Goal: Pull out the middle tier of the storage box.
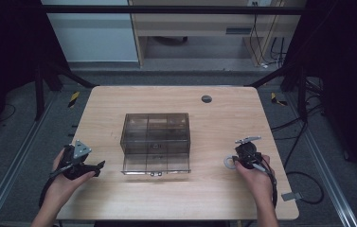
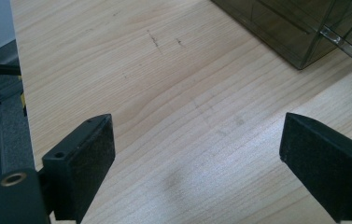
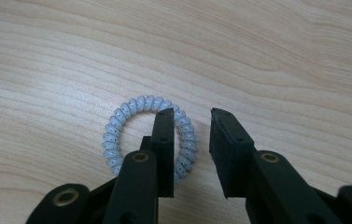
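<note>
We see the right gripper [image 3: 190, 154] with 1 jaw inside the pale blue coiled plastic hair ring [image 3: 149, 138] and 1 outside, not yet pinching. Left of the smoky clear plastic box [image 1: 156, 142], the left gripper [image 2: 197, 161] is wide open, holding nothing.

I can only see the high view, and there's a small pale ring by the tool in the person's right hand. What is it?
Observer: The right gripper view shows a pale coiled hair tie lying flat on the table.
Operator: Is the tool gripping it?
Observer: Not yet. The right tool has one jaw inside the ring and one outside, and the outer jaw is clear of the coil.
Operator: And the other tool?
Observer: The left tool is wide open over bare wood, with nothing between its jaws. A corner of the smoky clear box lies ahead of it.
</note>
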{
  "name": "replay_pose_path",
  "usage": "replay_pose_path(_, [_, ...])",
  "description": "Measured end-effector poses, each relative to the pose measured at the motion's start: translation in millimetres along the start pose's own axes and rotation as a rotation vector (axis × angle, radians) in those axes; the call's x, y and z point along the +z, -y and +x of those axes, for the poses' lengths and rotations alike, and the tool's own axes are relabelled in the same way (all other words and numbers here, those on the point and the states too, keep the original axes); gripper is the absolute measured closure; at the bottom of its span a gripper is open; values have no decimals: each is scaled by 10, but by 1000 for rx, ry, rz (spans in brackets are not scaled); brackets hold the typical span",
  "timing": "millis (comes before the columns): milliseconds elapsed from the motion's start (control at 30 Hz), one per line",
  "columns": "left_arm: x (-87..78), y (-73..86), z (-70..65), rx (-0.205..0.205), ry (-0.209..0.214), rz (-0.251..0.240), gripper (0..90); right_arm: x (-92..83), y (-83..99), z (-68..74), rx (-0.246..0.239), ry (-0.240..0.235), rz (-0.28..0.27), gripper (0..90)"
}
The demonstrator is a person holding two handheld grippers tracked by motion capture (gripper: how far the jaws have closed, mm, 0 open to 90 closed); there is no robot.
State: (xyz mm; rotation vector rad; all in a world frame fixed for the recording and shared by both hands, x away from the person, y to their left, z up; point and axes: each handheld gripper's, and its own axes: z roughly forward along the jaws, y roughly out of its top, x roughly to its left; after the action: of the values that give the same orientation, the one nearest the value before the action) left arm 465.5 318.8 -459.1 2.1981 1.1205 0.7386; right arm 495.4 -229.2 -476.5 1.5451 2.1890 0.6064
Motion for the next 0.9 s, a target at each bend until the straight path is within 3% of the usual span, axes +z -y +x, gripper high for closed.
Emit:
replay_pose_path(700, [18, -23, -45, 17, 5, 4, 116, 36, 9, 15, 5, -19, 40, 827])
replay_pose_path(900, [17, -23, -41, 16, 1, 4, 117, -44, -26, 60, -8, -29, 12, 831])
